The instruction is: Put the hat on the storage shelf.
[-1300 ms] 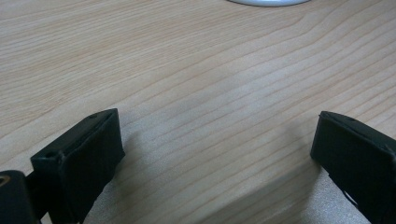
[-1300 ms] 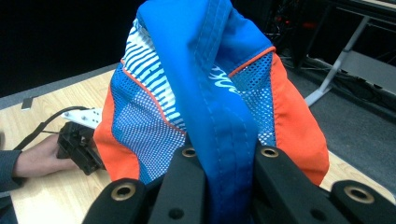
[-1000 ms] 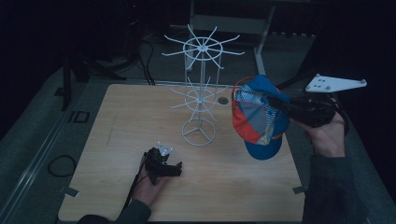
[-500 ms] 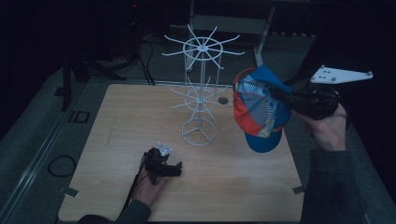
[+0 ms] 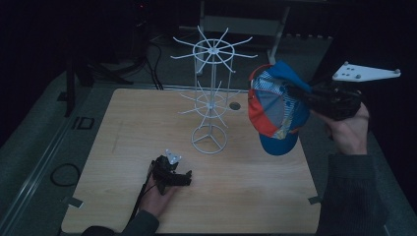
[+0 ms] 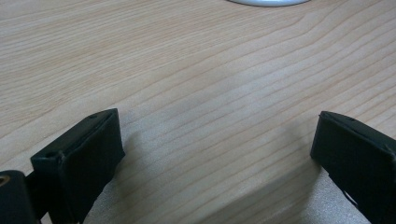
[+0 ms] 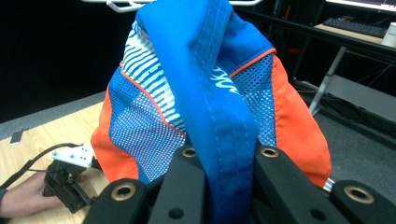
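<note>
A light wooden table [image 5: 123, 147] fills the middle of the high view, and on its far half stands a white wire rack [image 5: 210, 93] with two tiers of spokes on a round base. To the right of the rack, lifted above the table's right edge, hangs a blue, orange and white cap [image 5: 275, 110], near the upper spokes but apart from them. The right gripper [image 5: 300, 96], held level in the person's hand, has its jaws clamped tight on a blue band of the cap [image 7: 219, 154], and the cap's crown hangs in front of the jaws toward the rack. The left gripper [image 5: 183, 178] rests low on the table's near side, well apart from the cap, its jaws spread wide over bare wood [image 6: 215, 102] with nothing between them.
</note>
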The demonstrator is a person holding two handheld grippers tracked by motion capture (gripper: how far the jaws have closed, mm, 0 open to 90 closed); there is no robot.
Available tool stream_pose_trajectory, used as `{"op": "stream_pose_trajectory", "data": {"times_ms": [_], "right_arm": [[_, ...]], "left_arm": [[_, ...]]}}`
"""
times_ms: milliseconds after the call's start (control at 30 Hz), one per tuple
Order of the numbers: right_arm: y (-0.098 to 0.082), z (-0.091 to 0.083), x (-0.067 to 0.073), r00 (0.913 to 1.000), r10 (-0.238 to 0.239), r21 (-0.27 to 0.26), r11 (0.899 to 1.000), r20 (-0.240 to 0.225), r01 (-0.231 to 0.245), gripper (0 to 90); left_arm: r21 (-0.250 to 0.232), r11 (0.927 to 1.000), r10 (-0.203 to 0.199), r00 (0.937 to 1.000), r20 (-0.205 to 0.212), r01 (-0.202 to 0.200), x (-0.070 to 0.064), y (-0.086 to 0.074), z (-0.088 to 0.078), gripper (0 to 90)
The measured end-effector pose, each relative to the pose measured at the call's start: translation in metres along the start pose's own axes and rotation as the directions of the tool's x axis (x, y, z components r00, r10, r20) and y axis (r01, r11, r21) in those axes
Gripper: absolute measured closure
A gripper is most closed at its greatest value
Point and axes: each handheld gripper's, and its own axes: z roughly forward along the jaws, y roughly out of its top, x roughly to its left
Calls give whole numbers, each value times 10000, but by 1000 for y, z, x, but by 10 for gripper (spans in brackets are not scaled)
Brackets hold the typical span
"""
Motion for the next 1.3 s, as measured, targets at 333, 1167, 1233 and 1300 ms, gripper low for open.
{"op": "stream_pose_trajectory", "data": {"times_ms": [333, 1167, 1233, 1300], "right_arm": [[3, -8, -5, 10000, 71, -270, 9996, 69, -70, 874], [19, 2, -9, 9998, 158, -902, 9958, -90, -165, 873], [20, 7, -10, 9998, 178, -843, 9963, -90, -185, 873], [21, 11, -11, 9996, 245, -880, 9958, -118, -254, 873]], "left_arm": [[-3, 10000, 7, 10000, 0, -7, 0, 0, 0, 26], [-16, 10000, 0, 10000, -7, 0, 0, 0, 0, 26], [-18, 10000, 0, 10000, -8, 0, 0, 0, 0, 27], [-27, 10000, -12, 10000, -10, 12, 0, 0, 0, 26]]}}
